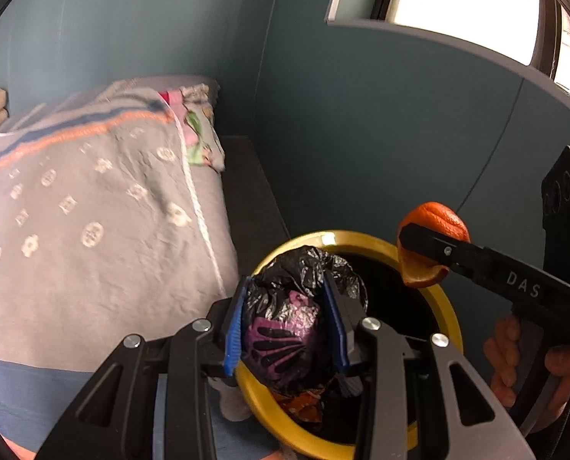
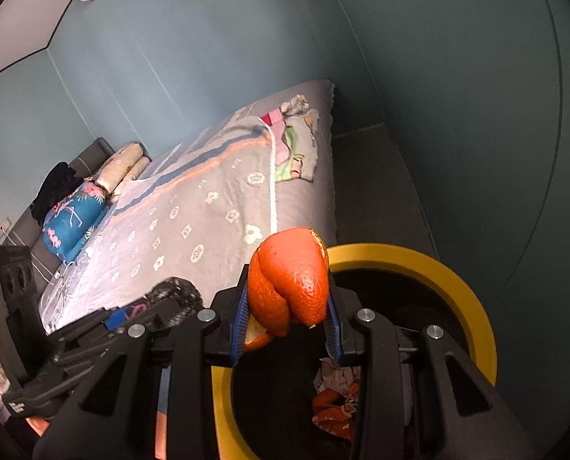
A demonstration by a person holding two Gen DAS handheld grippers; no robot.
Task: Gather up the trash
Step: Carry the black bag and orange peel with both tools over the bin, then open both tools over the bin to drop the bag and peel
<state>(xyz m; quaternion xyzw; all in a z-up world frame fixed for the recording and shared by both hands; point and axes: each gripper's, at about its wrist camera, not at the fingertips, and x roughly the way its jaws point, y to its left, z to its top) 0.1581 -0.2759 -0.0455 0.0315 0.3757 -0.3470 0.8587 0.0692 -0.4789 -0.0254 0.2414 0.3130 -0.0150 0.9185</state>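
Observation:
My left gripper (image 1: 285,322) is shut on a crumpled black and purple plastic bag (image 1: 288,329) and holds it over the near rim of a yellow-rimmed trash bin (image 1: 451,314). My right gripper (image 2: 288,316) is shut on an orange peel (image 2: 290,280) and holds it above the bin's yellow rim (image 2: 472,306). The peel also shows in the left wrist view (image 1: 434,226), above the bin's right side. Orange wrappers and crumpled paper (image 2: 334,402) lie inside the bin. The left gripper with the bag shows at the lower left of the right wrist view (image 2: 170,303).
A bed with a grey patterned cover (image 1: 93,211) stands left of the bin. Folded clothes (image 2: 296,142) lie at its far end and pillows (image 2: 74,222) at its head. Blue-grey walls (image 1: 361,134) close in behind and to the right. A narrow strip of floor (image 1: 246,191) runs between bed and wall.

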